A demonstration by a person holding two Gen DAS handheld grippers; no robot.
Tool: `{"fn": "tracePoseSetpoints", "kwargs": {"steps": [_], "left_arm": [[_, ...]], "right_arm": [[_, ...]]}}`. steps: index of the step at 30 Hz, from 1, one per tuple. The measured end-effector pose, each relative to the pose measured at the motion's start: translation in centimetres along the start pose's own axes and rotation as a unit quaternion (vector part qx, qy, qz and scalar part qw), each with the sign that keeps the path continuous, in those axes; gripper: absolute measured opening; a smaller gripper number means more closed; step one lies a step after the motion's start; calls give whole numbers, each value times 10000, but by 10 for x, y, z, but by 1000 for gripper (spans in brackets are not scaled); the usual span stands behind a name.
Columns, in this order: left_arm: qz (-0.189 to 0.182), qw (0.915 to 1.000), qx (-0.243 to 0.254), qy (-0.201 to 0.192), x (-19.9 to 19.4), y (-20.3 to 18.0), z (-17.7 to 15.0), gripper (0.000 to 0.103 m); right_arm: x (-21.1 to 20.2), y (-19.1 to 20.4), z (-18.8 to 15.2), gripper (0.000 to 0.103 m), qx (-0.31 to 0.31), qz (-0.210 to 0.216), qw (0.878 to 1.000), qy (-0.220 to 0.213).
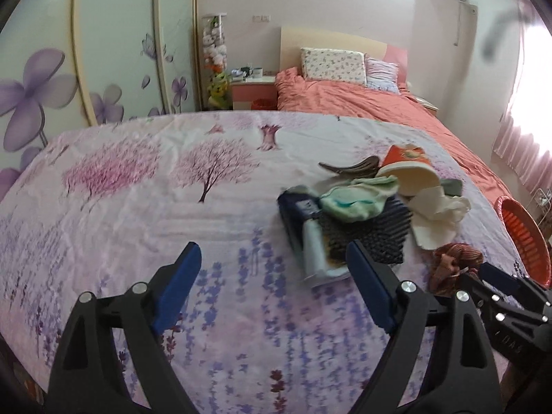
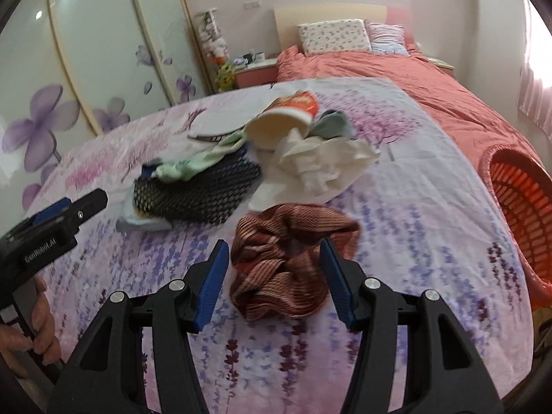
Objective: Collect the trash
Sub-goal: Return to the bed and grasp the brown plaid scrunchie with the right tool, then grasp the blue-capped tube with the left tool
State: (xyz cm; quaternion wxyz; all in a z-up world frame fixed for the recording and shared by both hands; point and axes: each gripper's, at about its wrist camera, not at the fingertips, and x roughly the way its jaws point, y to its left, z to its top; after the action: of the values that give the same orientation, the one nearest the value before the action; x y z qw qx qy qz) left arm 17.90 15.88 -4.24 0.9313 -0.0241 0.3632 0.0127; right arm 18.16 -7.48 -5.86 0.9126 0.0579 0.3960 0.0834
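Right gripper [image 2: 274, 272] had its jaws wide apart, straddling a crumpled reddish-brown striped cloth [image 2: 293, 262] that lay on the floral sheet [image 2: 414, 214]; pads sat either side of the cloth, and contact could not be told. Left gripper [image 1: 272, 283] also had jaws apart, nothing between them, hovering over bare sheet to the left of the pile. Its right pad sat just in front of a pale blue packet [image 1: 315, 252] at the near edge of the pile.

Trash pile lay just beyond both grippers: black mesh net [image 2: 196, 193] over the packet, a mint-green sock [image 2: 193, 165] on top of the net, crumpled white tissue paper [image 2: 324, 165] to the right, a red-and-cream paper cup [image 2: 279, 127] on its side behind the tissue, a grey-blue cloth [image 2: 333, 126] beside the cup, and a flat white shoe insole [image 2: 215, 124] at the far left of the pile.

Orange plastic basket [image 2: 517, 214] stood at the right edge of the bed, well apart from the pile. Far back: coral duvet [image 2: 396, 76], floral pillow [image 2: 333, 38], pink nightstand [image 2: 257, 72], wardrobe [image 2: 86, 69] with purple flowers on the left.
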Motion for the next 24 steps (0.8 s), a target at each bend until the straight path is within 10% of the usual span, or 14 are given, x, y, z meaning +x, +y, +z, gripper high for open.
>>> {"fn": "tracePoseSetpoints", "kwargs": {"steps": [6,13,24], "left_arm": [[-197,9995,-125,234,15,4,-6,80],[-502,9971,-244,521,35,-3,-8,66],[-631,9960,-136,618,55,-27,-3,47]], "right_arm": [[12,10,-11,55,-529,-308,9980,121],[8,0,-14,20,-631,-563,9964,69],[-10,-41,-6,19,-52,-727,9973,-136]]}}
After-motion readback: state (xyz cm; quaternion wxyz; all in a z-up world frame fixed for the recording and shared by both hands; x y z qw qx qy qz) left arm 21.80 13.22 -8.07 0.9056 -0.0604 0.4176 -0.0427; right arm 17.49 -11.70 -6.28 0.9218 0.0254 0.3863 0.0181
